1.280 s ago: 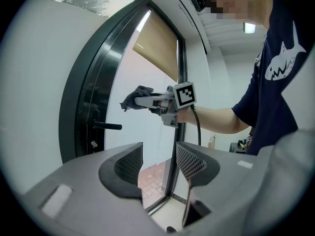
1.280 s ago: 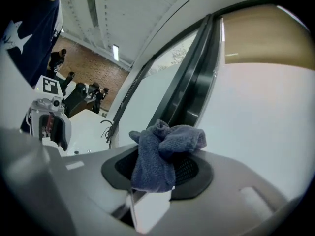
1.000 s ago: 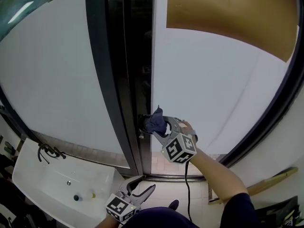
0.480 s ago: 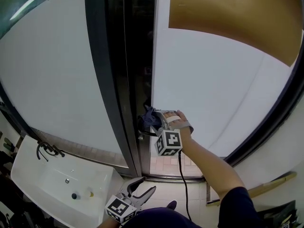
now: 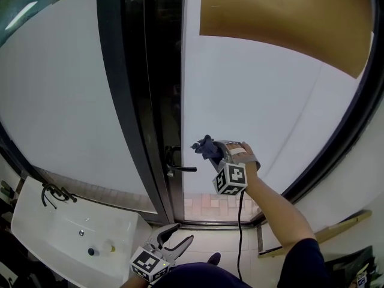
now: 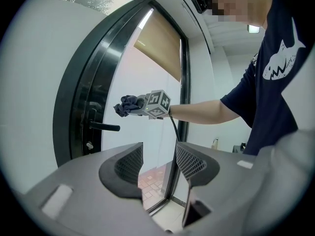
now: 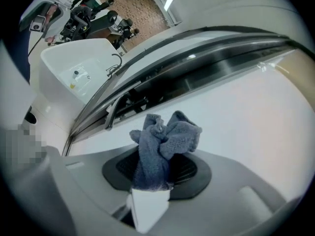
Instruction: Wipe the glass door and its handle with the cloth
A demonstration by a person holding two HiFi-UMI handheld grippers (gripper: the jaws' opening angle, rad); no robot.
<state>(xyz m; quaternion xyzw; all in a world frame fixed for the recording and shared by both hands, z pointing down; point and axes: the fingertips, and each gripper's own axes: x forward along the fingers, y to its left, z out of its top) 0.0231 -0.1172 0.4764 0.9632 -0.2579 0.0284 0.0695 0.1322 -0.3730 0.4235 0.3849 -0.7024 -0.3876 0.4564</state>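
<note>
The frosted glass door (image 5: pixel 270 101) stands in a black frame, with its black lever handle (image 5: pixel 178 168) at the pane's left edge. My right gripper (image 5: pixel 211 152) is shut on a crumpled dark blue cloth (image 5: pixel 206 147), held against the glass just right of the handle. In the right gripper view the cloth (image 7: pixel 165 144) bulges out of the jaws, with the handle (image 7: pixel 112 113) beyond it to the left. My left gripper (image 5: pixel 175 240) hangs low by the person's body, open and holding nothing. From the left gripper view, the cloth (image 6: pixel 127 104) is above the handle (image 6: pixel 102 126).
A white sink (image 5: pixel 36 221) with a dark faucet (image 5: pixel 54 192) sits at the lower left. A tan blind (image 5: pixel 288 17) covers the top of the pane. A black cable (image 5: pixel 239 233) hangs from the right gripper. Tiled floor (image 5: pixel 210 206) shows at the door's foot.
The right gripper with the cloth has come off the handle and moved right and slightly up onto the glass. The left gripper has stayed low and open.
</note>
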